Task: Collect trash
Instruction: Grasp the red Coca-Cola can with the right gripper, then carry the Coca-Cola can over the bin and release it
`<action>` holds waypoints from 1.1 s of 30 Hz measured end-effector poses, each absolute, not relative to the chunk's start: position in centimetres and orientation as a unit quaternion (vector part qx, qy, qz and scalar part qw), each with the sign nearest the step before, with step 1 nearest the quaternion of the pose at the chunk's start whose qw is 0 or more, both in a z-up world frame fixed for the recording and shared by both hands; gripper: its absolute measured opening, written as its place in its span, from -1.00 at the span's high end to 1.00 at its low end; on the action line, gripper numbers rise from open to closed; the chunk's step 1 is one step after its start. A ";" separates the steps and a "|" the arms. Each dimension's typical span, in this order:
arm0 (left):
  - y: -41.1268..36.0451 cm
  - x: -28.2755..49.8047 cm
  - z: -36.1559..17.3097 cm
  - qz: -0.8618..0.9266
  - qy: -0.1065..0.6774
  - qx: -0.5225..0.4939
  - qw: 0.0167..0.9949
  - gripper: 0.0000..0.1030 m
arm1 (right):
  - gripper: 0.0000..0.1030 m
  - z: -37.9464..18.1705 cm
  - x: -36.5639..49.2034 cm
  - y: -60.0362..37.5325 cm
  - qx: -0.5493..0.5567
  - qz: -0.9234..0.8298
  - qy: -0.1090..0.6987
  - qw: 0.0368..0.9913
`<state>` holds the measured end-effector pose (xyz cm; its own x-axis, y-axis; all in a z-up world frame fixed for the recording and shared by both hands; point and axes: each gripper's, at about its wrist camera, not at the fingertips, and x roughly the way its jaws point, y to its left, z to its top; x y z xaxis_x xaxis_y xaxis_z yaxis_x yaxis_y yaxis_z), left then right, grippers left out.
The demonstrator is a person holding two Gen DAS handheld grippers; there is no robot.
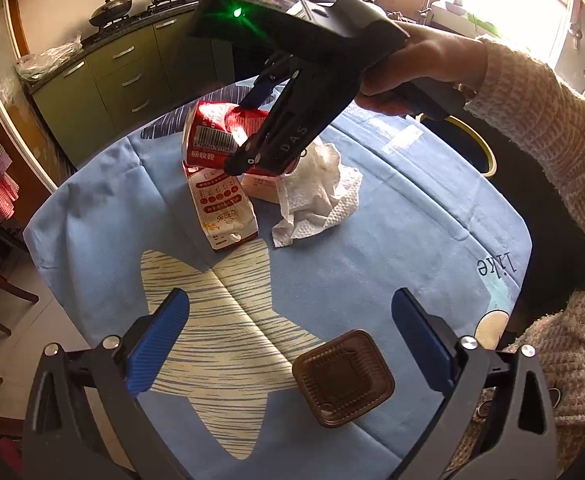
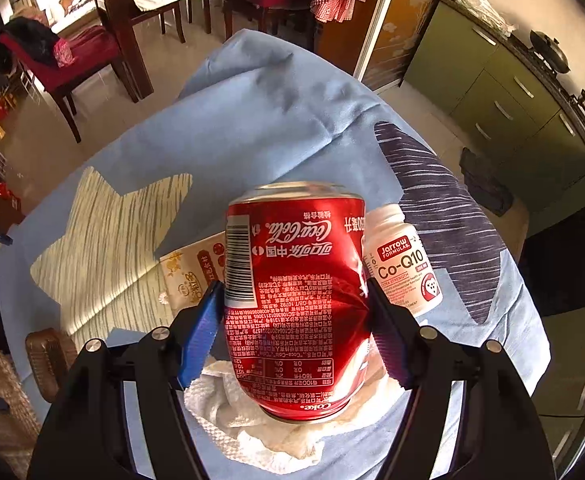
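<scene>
My right gripper [image 2: 294,300] is shut on a dented red Coca-Cola can [image 2: 296,296], with a blue pad on each side of it, above the table. In the left wrist view the right gripper [image 1: 248,132] holds the same can [image 1: 216,132] over the pile of trash. A crumpled white paper towel [image 1: 316,196] [image 2: 252,432], a flattened red-and-white carton [image 1: 222,208] [image 2: 190,276] and a white Co-Q10 bottle [image 2: 404,264] lie on the table under it. My left gripper [image 1: 288,344] is open and empty, low over a brown plastic tray [image 1: 342,378].
The round table has a blue cloth [image 1: 392,248] with a cream star. A black bin with a yellow rim [image 1: 488,160] stands at the table's far right. Green kitchen cabinets [image 1: 132,72] are behind. Dining chairs [image 2: 88,60] stand past the table's other side.
</scene>
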<state>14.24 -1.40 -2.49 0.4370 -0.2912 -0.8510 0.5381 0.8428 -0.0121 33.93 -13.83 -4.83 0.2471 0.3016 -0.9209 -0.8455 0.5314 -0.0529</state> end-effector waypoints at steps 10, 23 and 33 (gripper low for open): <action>-4.5 14.6 -2.6 -0.268 0.473 0.154 0.825 -0.87 | -0.35 -0.2 30.6 -23.5 -0.206 0.372 0.477 0.770; -12.8 14.1 -2.7 -0.338 0.462 0.197 0.796 -0.87 | -0.35 -5.6 26.3 -54.5 -0.067 0.089 0.561 0.820; -13.9 14.9 -3.0 -0.325 0.475 0.201 0.792 -0.87 | -0.47 -13.3 28.9 -64.5 0.008 -0.016 0.595 0.804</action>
<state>14.92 -13.85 -3.03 0.3370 -0.3244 -0.8838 0.7071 0.7070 0.0101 28.92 -64.47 -13.28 0.2919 -0.0164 -0.9563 0.0349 0.9994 -0.0065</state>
